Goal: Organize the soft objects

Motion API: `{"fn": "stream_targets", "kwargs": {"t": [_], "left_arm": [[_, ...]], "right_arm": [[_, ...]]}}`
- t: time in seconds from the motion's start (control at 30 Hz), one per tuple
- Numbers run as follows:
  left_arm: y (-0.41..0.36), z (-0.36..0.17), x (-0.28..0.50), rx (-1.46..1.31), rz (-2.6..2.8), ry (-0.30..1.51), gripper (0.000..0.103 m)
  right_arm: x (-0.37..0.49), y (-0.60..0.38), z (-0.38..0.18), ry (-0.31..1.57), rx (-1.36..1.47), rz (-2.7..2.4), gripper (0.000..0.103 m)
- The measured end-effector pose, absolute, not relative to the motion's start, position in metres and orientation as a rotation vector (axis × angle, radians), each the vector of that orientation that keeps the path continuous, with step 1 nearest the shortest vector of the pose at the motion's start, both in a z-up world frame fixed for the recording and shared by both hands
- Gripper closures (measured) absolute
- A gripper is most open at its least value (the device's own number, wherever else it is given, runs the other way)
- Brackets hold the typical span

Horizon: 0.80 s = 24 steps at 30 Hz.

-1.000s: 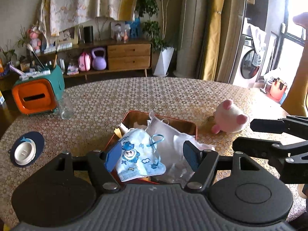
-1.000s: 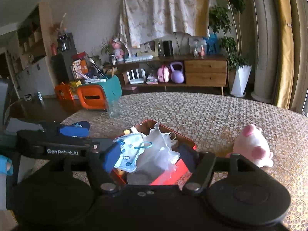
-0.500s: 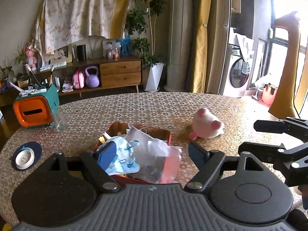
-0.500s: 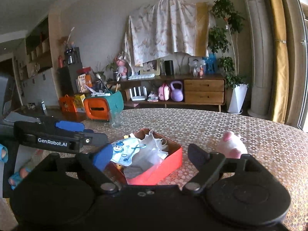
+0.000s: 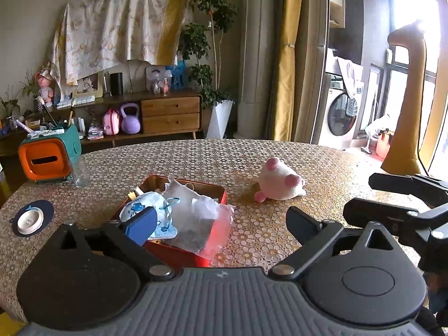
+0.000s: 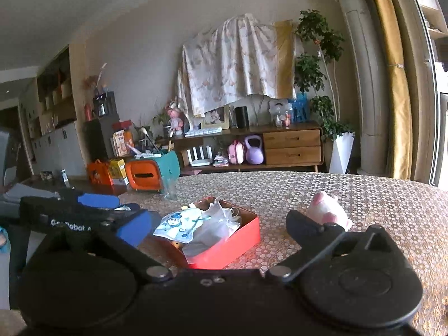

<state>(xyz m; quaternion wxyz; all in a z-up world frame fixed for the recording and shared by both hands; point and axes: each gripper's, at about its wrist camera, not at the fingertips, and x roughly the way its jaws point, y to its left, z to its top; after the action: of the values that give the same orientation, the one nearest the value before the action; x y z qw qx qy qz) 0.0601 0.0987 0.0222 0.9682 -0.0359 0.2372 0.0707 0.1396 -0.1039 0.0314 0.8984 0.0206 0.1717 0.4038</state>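
Patterned round table (image 5: 173,162) holds a red tin (image 5: 179,252) of masks; both grippers (image 5: 221,224) (image 6: 215,224) hover spread and empty. Only the left view shows the washing machine (image 5: 343,117); a pink plush (image 5: 280,182) lies right.

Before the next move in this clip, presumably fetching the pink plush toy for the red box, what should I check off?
1. Left gripper open and empty: ok.
2. Right gripper open and empty: ok.
3. Plush toy lying apart from the red box, nothing on top: ok.
4. Room left in the box: not ok, the blue mask and white bag spill over its rim.
5. Which gripper is nearer the toy: cannot tell.
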Motion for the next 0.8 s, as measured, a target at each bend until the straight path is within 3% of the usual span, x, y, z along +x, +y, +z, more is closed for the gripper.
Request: {"fn": "stream_targets", "kwargs": {"t": [0.8], "left_arm": [[0.093, 0.019, 0.043, -0.098, 0.144, 0.449, 0.002]], "right_arm": [[0.143, -0.104, 0.018, 0.401, 0.091, 0.779, 0.0]]}}
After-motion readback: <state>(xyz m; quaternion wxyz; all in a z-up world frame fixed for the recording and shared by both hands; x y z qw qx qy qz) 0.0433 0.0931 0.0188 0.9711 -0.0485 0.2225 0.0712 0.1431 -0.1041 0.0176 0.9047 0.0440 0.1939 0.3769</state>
